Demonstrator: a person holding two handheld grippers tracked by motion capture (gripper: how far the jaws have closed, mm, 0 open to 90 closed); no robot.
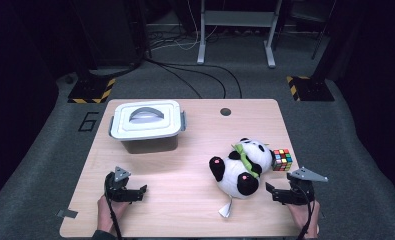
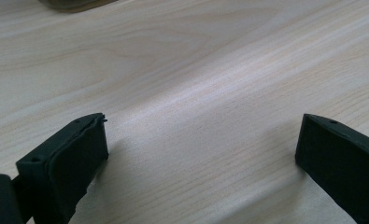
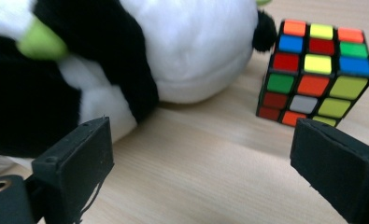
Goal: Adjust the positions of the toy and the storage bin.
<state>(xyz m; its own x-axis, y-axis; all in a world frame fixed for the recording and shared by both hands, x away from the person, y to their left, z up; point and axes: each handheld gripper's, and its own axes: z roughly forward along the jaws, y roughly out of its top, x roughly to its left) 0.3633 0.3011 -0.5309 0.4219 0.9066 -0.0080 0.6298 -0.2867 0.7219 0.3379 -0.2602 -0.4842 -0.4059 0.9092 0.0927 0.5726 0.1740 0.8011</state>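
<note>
A black-and-white panda plush (image 1: 240,166) with a green bow lies on its back right of the table's middle. A scrambled colour cube (image 1: 282,160) stands against its head. In the right gripper view the panda plush (image 3: 126,56) and the colour cube (image 3: 315,74) sit just beyond the jaws. My right gripper (image 1: 280,192) rests low at the front right, open, with bare wood between its jaws. My left gripper (image 1: 135,192) sits at the front left, open over bare wood; its jaws stand wide apart in the left gripper view.
A grey lidded plastic box (image 1: 146,122) with a handle stands at the back left of the wooden table (image 1: 185,200). A small round hole (image 1: 225,111) marks the table's far edge. Cables and stand legs lie on the floor beyond.
</note>
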